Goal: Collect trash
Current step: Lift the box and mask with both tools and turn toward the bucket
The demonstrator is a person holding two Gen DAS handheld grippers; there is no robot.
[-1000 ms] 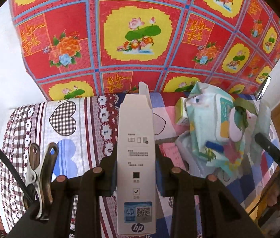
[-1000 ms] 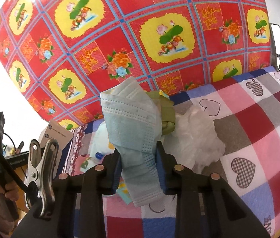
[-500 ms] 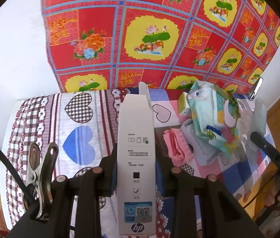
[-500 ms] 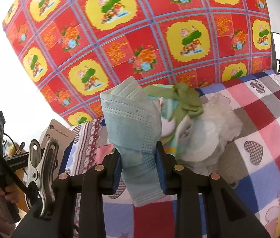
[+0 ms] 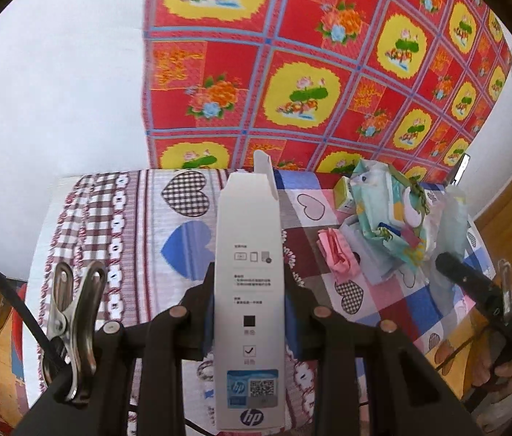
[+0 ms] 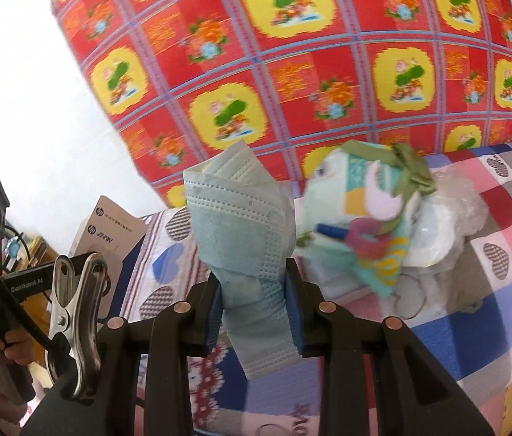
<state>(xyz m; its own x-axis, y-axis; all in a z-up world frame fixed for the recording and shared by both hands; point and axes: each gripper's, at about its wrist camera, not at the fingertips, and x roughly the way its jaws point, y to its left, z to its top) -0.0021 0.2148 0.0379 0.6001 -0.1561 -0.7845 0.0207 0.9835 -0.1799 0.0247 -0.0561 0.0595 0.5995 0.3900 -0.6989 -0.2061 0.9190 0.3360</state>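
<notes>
Both your grippers have pulled back from the bed: left gripper [image 5: 248, 305] clamps the HP carton [image 5: 249, 290], right gripper [image 6: 254, 301] the face mask [image 6: 245, 239], whose limp tail at 6 o'clock could slip free.

Matt white cardboard HP carton [image 5: 250, 290] with a glossy blue label; pleated non-woven cloth face mask [image 6: 245, 239], dotted seams; soft printed cotton bedsheet [image 5: 139, 225]; shiny steel spring clip [image 5: 74, 330]; matt black plastic fingers [image 6: 294, 312]; crinkled clear plastic bag [image 6: 448, 225]; glossy printed wrapper [image 5: 383, 210]
</notes>
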